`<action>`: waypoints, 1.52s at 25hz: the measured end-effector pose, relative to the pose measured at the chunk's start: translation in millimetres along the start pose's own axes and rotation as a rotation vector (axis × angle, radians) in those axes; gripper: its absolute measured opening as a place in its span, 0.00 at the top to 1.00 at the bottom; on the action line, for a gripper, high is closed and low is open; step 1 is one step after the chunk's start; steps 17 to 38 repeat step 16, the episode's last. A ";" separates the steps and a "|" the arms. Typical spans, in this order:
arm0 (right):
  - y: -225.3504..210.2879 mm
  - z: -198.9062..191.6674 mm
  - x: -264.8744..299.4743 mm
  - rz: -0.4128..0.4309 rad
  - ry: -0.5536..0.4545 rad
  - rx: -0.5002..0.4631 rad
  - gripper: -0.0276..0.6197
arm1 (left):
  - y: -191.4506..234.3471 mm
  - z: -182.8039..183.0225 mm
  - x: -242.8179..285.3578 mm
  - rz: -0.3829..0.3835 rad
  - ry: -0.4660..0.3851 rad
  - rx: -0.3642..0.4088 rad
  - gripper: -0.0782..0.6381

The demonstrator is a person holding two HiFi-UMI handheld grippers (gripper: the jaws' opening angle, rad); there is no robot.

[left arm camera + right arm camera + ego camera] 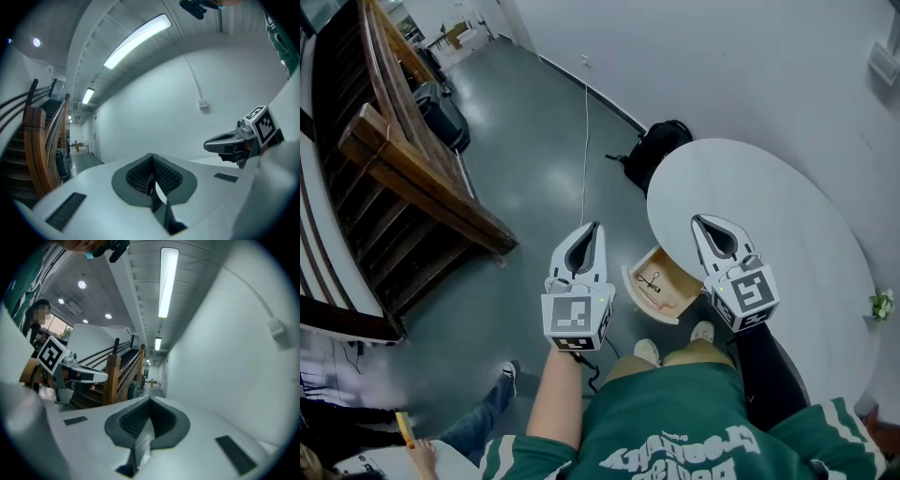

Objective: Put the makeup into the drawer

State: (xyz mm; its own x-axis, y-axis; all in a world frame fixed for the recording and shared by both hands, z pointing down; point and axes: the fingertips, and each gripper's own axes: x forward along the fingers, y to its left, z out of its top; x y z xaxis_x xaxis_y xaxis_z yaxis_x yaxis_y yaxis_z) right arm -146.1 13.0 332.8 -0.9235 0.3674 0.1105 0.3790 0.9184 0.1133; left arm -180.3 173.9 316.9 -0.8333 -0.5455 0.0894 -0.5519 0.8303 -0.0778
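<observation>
now, lower centre-left, the left tongs [591,232] sit closed and empty. in the middle, the open drawer [680,286] under the table [787,206] holds a small dark item [651,281], probably the makeup. the right tongs [713,232] are closed and empty too, so the task looks nearly done.

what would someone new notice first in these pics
The left gripper and right gripper are held out side by side, both shut and empty. Between them, lower down, an open wooden drawer juts out at the edge of the round white table on the right. A wooden staircase fills the left side.
</observation>
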 end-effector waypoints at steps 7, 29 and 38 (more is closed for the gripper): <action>2.2 -2.5 -0.5 -0.001 0.004 -0.002 0.95 | 0.0 -2.3 -2.1 0.001 0.001 0.001 0.89; 3.9 -3.9 -0.4 -0.002 0.006 -0.003 0.95 | -0.4 -3.2 -2.9 -0.001 0.003 0.002 0.89; 3.9 -3.9 -0.4 -0.002 0.006 -0.003 0.95 | -0.4 -3.2 -2.9 -0.001 0.003 0.002 0.89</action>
